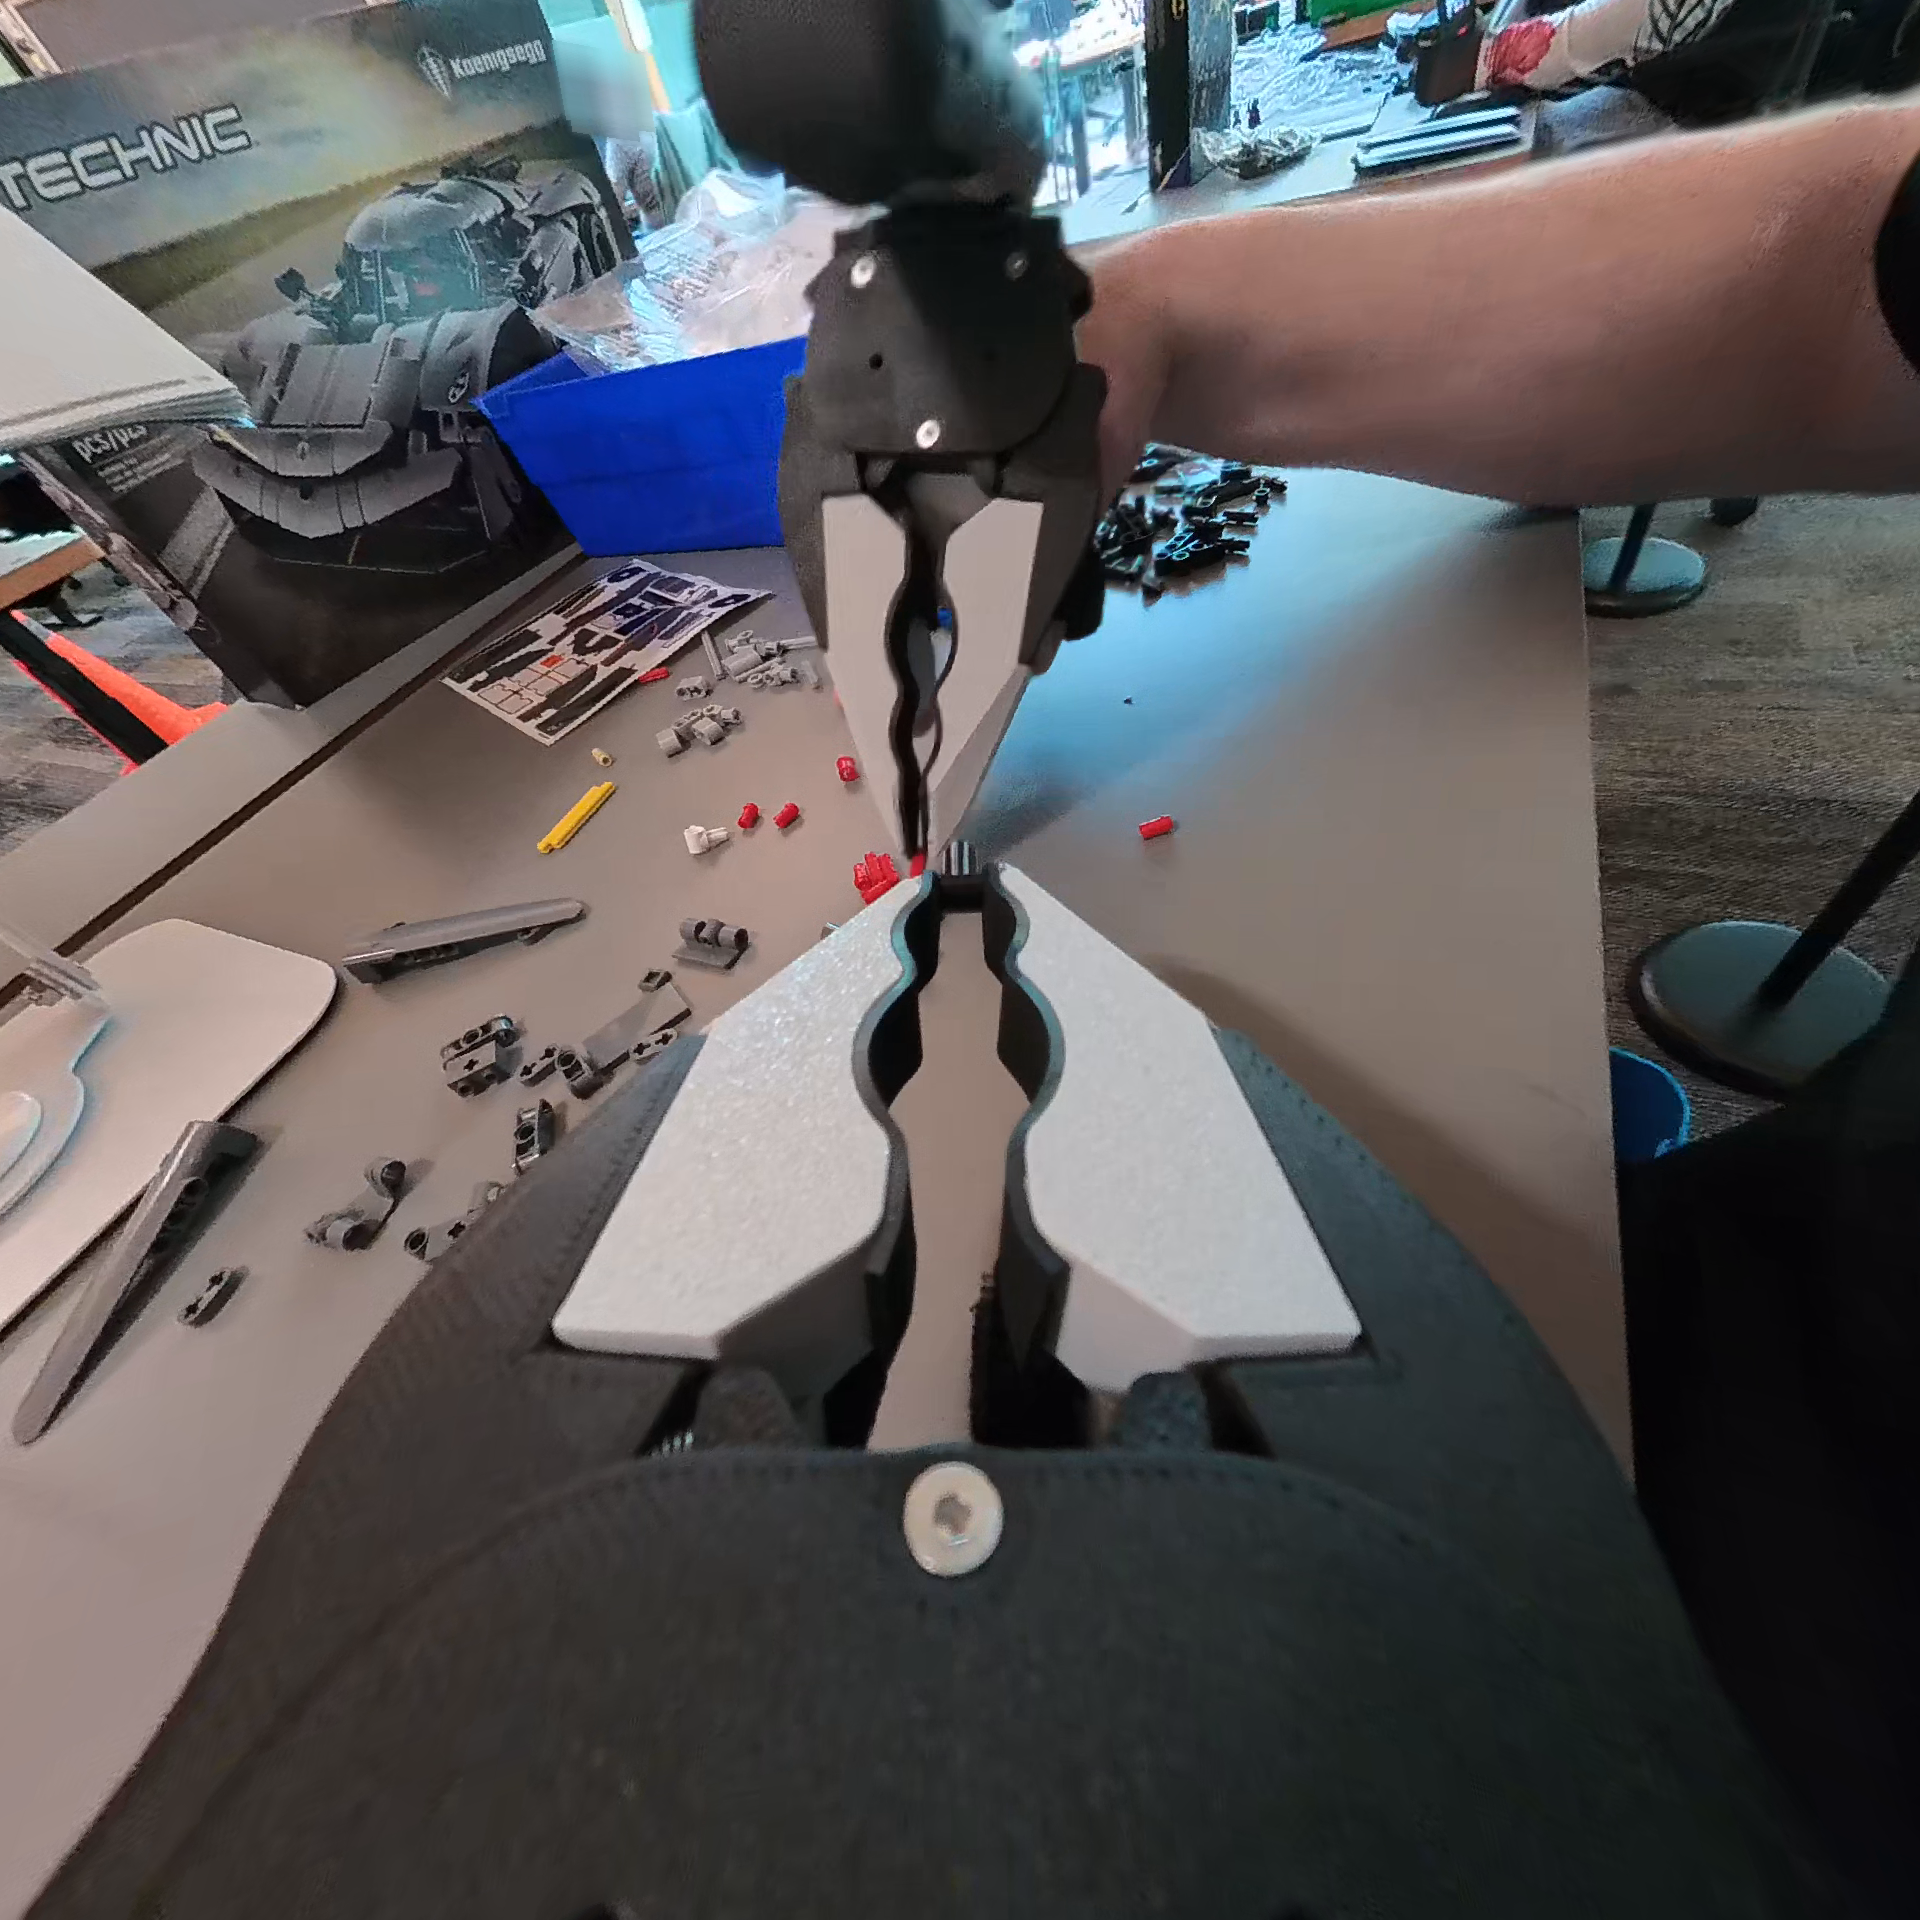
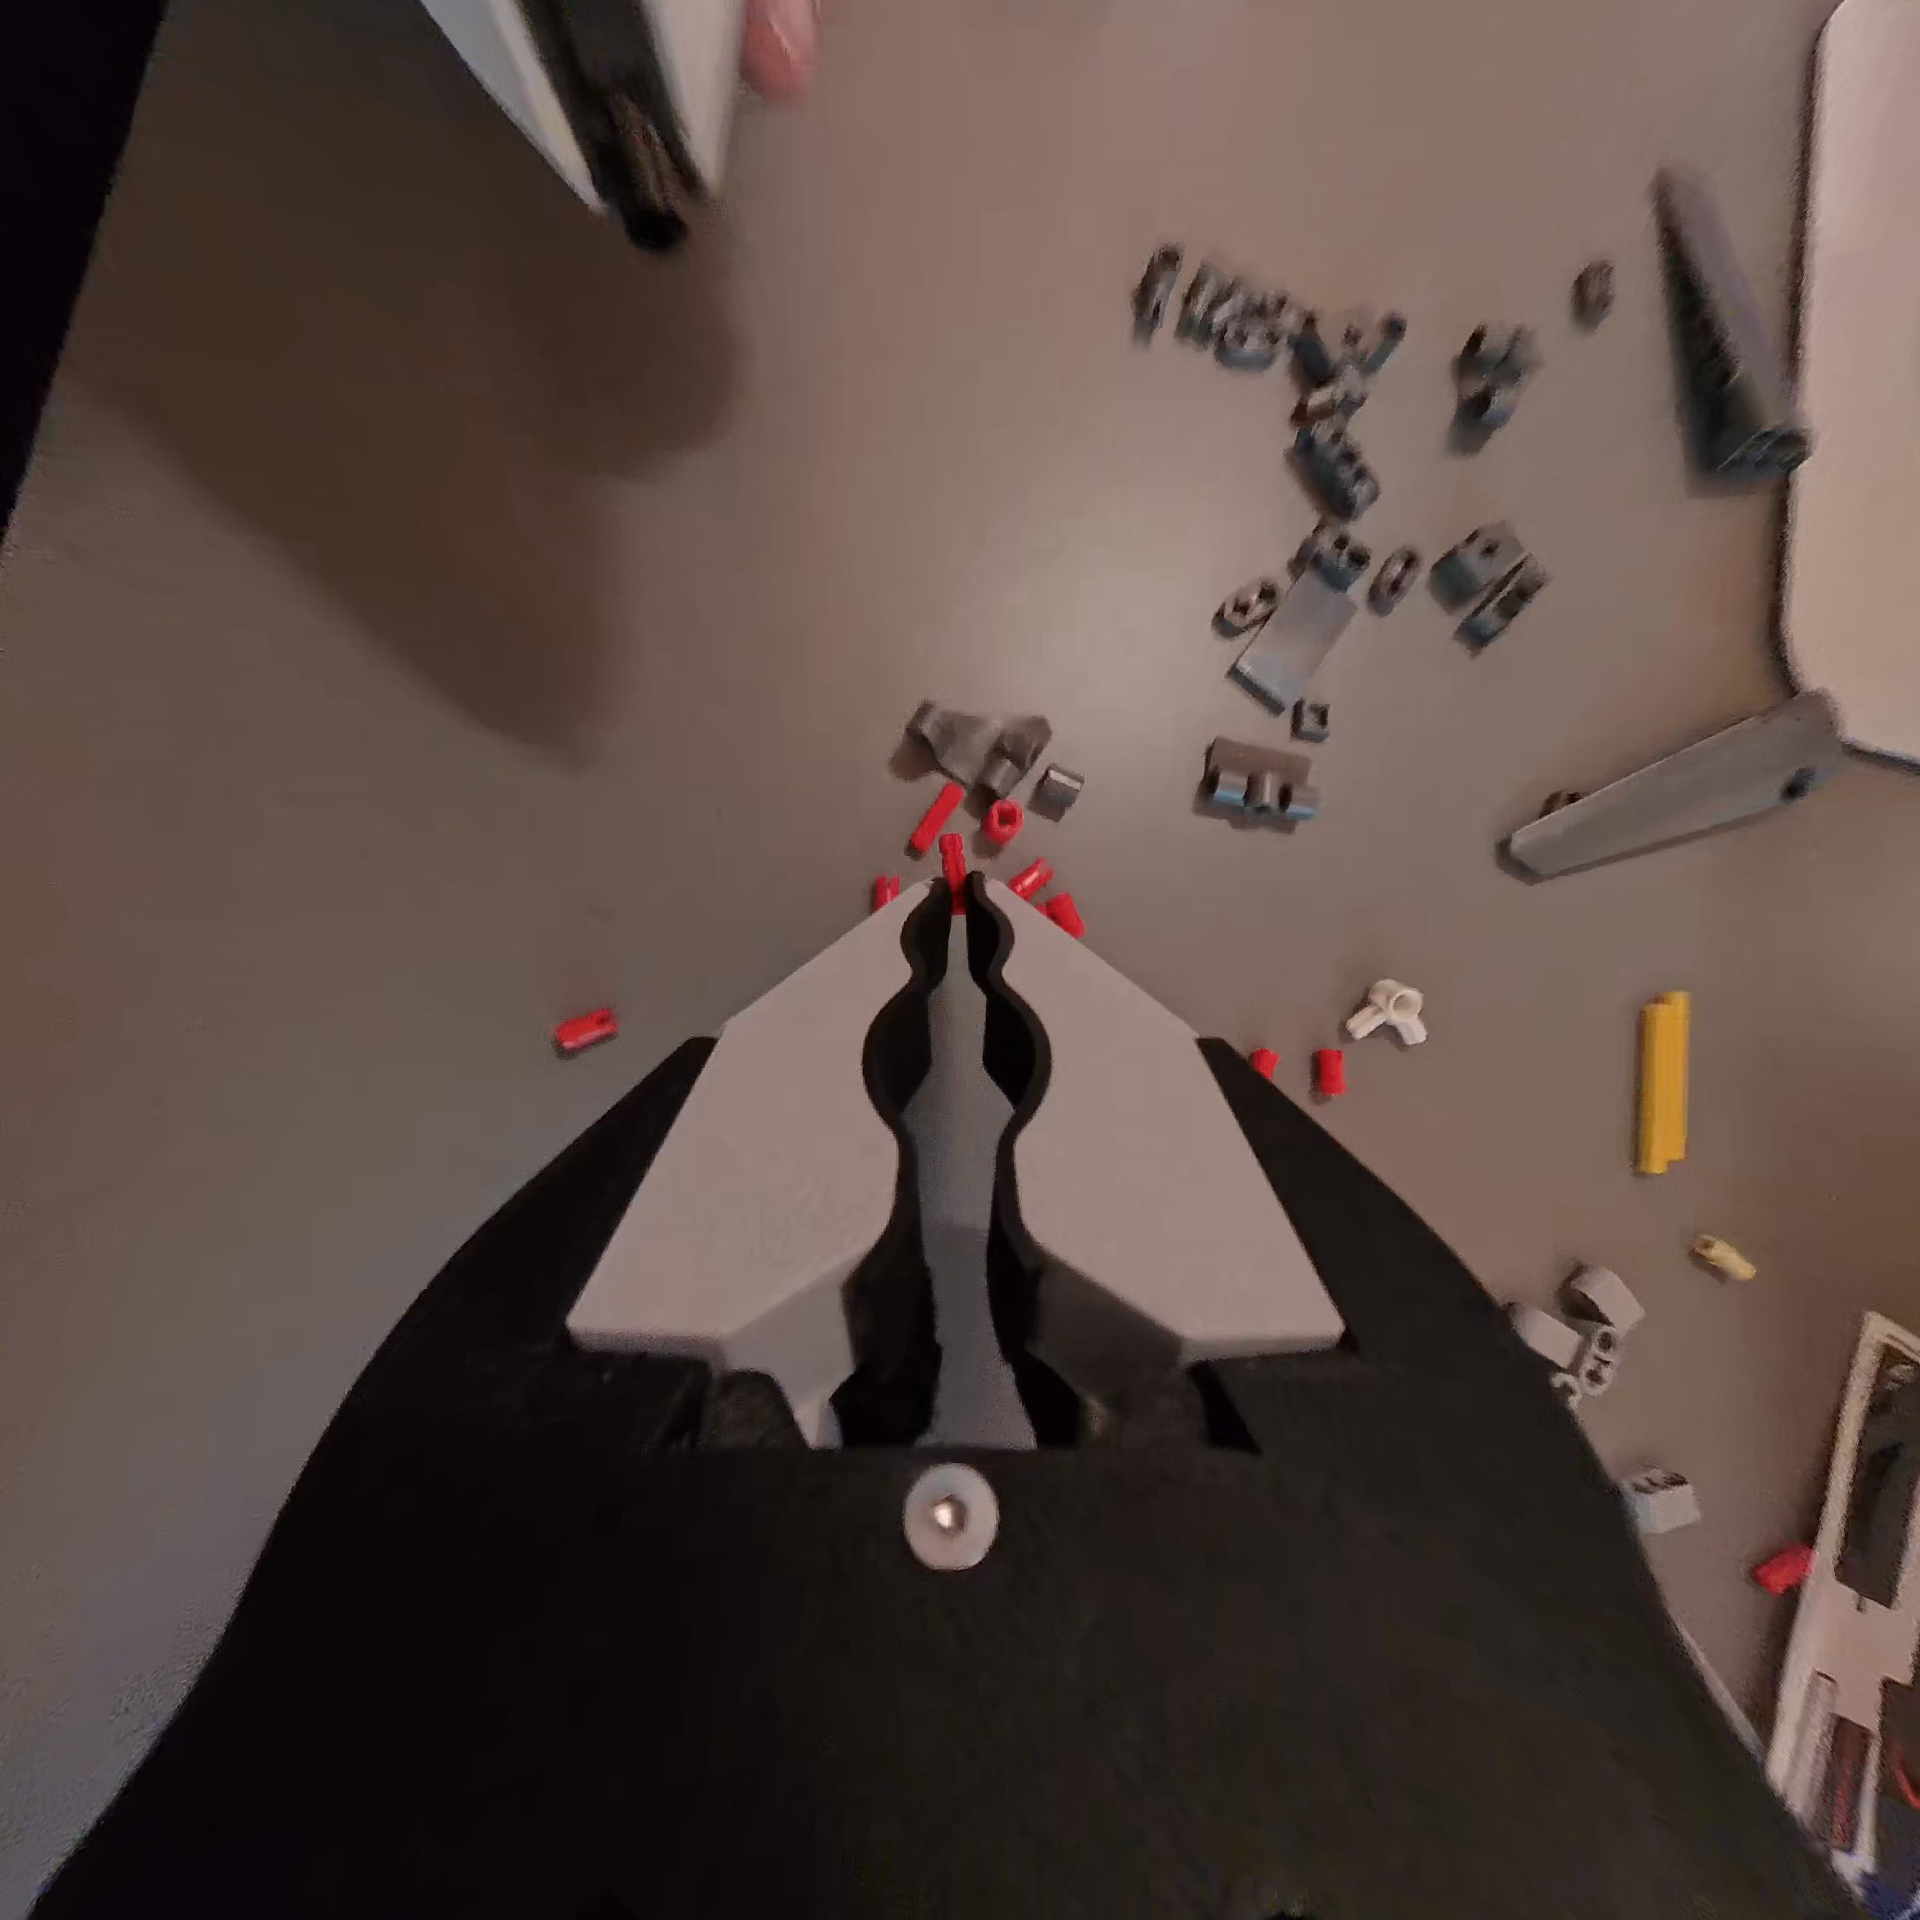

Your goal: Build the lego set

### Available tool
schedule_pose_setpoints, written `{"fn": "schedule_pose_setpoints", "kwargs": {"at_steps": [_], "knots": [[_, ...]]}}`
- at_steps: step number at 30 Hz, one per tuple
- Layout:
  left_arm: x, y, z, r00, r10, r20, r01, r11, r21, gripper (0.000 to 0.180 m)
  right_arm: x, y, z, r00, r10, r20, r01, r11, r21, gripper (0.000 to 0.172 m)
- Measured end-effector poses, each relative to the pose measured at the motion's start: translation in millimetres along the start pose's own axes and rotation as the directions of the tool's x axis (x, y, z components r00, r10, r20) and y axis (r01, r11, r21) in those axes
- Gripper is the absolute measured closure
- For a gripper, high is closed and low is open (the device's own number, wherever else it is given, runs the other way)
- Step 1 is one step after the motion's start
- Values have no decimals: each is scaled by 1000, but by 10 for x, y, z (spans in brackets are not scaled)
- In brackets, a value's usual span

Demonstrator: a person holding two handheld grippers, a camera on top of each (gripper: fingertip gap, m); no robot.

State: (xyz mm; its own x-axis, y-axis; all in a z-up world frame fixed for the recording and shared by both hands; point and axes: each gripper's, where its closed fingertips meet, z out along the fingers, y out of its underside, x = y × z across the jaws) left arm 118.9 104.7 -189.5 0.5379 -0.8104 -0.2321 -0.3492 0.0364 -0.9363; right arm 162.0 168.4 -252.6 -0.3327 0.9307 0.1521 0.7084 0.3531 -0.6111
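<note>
Left gripper (image 1: 962, 894) pinching a small black ribbed piece (image 1: 961, 871) between its fingertips, hovering over the grey table (image 1: 1299, 883). Right gripper (image 2: 958, 896) clamping narrow on a red pin (image 2: 952, 860), tips pointing down among loose red pins (image 2: 1044, 894) at 12 o'clock of its own view. Lying at 2 o'clock there, grey parts (image 2: 1320, 436); at 3 o'clock, a yellow axle (image 2: 1662, 1081). Showing at 10 o'clock in the left view, a blue bin (image 1: 644, 457).
</note>
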Motion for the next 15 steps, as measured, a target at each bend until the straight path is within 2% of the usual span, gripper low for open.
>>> {"fn": "schedule_pose_setpoints", "kwargs": {"at_steps": [5,9,15], "knots": [[8,14,51,1000,-5,-9,5,1000,-20,175,-139,-447,-197,990,-72,-120,90,984,151,172],[12,36,88,1000,14,-1,-14,999,-40,175,-217,-618,-189,957,-166,-236,203,968,144,172],[-44,18,110,1000,-29,6,29,999,-30,175,-231,-738,-206,922,-214,-322,276,948,161,172]]}}
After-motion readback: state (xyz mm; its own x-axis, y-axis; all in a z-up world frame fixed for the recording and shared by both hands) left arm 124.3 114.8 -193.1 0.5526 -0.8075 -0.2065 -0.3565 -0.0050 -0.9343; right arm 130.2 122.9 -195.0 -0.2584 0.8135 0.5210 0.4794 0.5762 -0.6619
